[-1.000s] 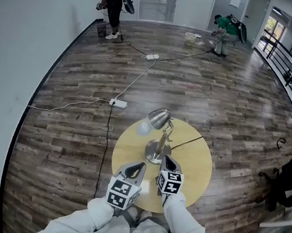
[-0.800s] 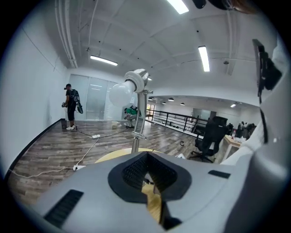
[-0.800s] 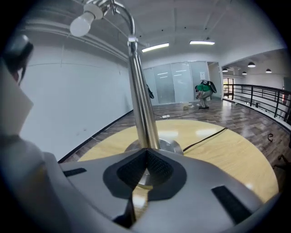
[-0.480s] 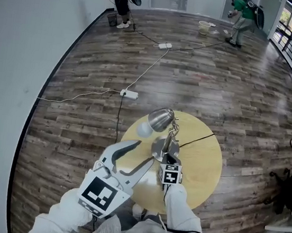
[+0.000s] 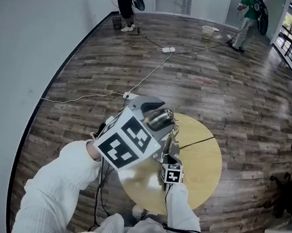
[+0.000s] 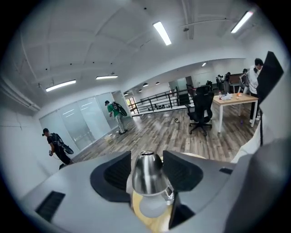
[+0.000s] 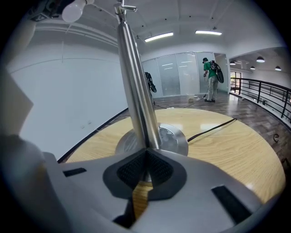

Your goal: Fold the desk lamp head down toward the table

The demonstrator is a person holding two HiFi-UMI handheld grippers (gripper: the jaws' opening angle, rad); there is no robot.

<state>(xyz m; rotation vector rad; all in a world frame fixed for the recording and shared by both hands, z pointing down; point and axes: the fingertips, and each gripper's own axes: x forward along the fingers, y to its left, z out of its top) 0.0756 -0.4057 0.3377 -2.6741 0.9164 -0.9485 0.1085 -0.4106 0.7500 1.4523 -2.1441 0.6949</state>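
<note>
The left claw (image 6: 146,166), jaws just opening wide, is straddling the raised lamp head (image 5: 159,119) without pressing it. The right claw (image 7: 145,170) is pinching the pole (image 7: 136,91) low over the table (image 7: 227,154).

The left gripper (image 6: 148,172) was down low, on the near side of the lamp, close to the edge of the desk (image 5: 203,169). Its jaws were shut then. Now it is up high at the top of the lamp, and it has rolled over to one side. Its jaws have just been opening wide, and the shiny lamp head (image 5: 160,119) now sits between them.

The right gripper (image 7: 146,170) was a little way from the lamp. Now it is lower and right at the bottom of the lamp pole (image 7: 136,91), with its jaws closed on it.

Far behind the lamp, the person in green (image 5: 250,15) was bent over and now stands up straight.
</note>
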